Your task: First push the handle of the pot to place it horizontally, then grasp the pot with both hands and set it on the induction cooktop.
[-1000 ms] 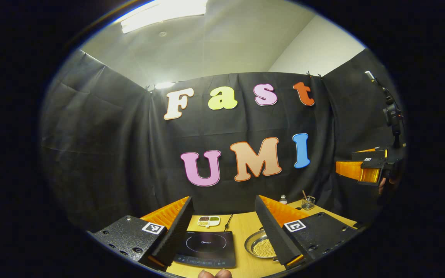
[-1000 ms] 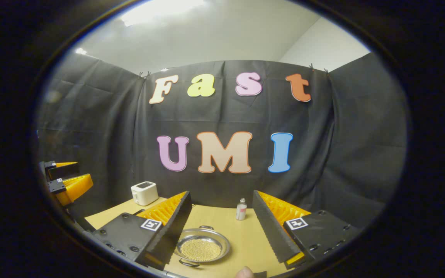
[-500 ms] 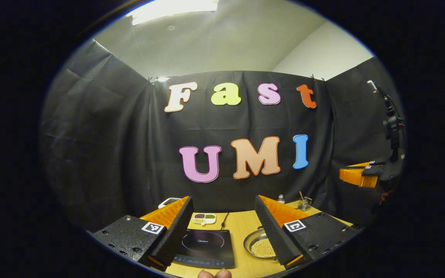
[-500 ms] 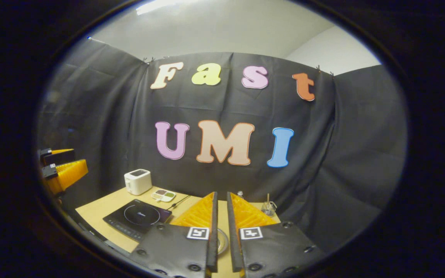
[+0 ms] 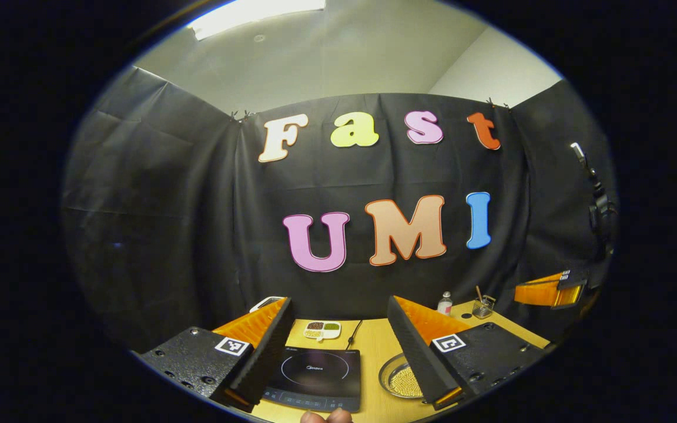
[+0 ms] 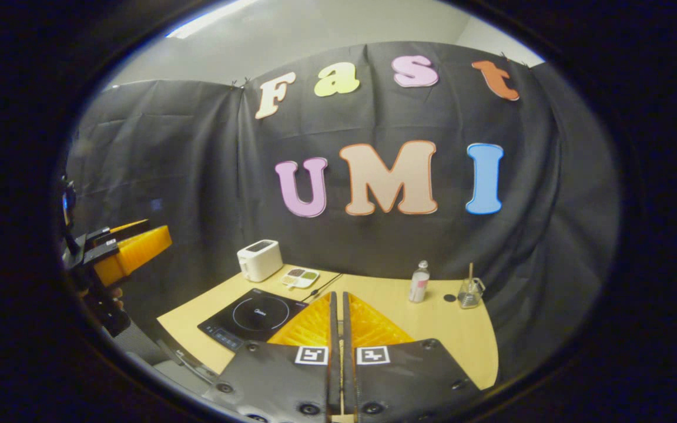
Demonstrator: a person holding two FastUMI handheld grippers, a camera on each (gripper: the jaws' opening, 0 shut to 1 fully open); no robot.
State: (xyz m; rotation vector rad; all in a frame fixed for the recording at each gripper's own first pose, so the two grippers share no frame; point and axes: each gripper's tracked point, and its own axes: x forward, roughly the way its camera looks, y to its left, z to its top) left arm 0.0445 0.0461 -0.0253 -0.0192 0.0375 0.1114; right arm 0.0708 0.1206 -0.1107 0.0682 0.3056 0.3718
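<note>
The left tool (image 5: 338, 346) hung above the near edge of the desk (image 5: 374, 352) with its two fingers spread wide and nothing between them, a stance that suited waiting for a two-handed lift rather than a push. Ahead between those fingers lay the induction cooktop (image 5: 315, 376), flat and bare, and just to the right of it, partly hidden behind the right finger, sat the pot (image 5: 400, 379), a shallow metal pan with small pale grains in it. The pot's handle could not be made out clearly from here, so whether it already lay horizontal is uncertain. The right tool (image 6: 338, 329) was drawn in to a thin slit with nothing gripped, probably so the joined fingers could serve as one blunt pusher against the handle. From it the cooktop lay ahead to the left, while a toaster (image 6: 260, 259), a bottle (image 6: 418, 282) and a small glass (image 6: 469, 291) stood farther off by the wall, clear of the working path.
</note>
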